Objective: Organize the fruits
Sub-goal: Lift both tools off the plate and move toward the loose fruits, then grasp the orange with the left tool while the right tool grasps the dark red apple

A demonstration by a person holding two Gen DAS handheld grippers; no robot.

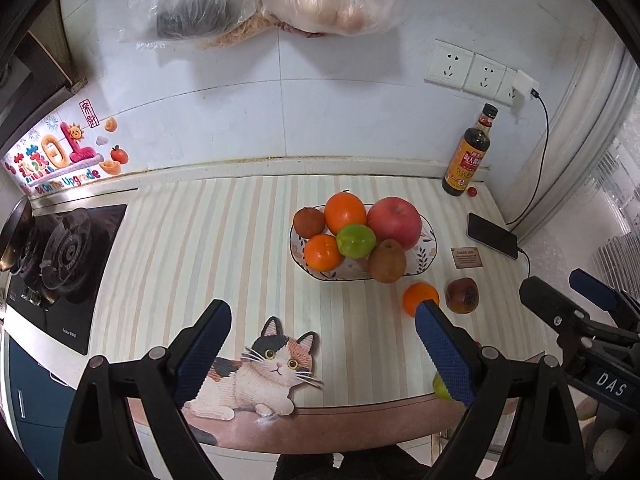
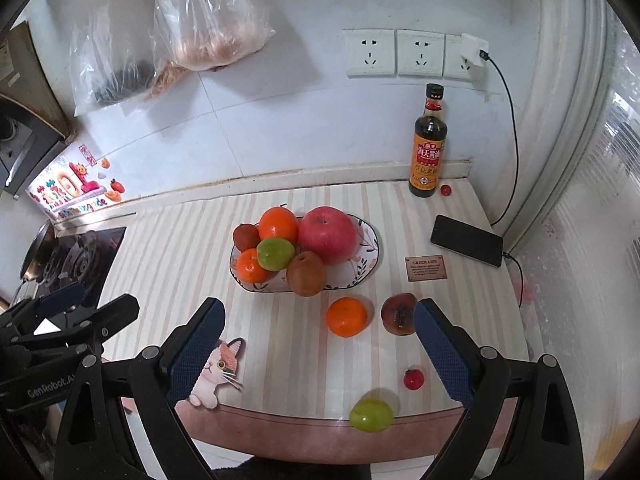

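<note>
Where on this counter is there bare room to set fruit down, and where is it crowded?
Free: the striped mat between the stove and the plate. Crowded: in front and to the right of the plate, with the orange, bruised fruit, green fruit and phone.

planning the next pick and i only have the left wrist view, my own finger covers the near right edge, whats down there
Observer: A green fruit sits at the table's front edge, whole in the right wrist view.
Operator: anything else near it
Observer: Yes, a small red fruit lies just behind it, apart from it.
Operator: is the right gripper holding anything
Observer: No, the right gripper is open and empty, with the loose orange ahead between its fingers.
</note>
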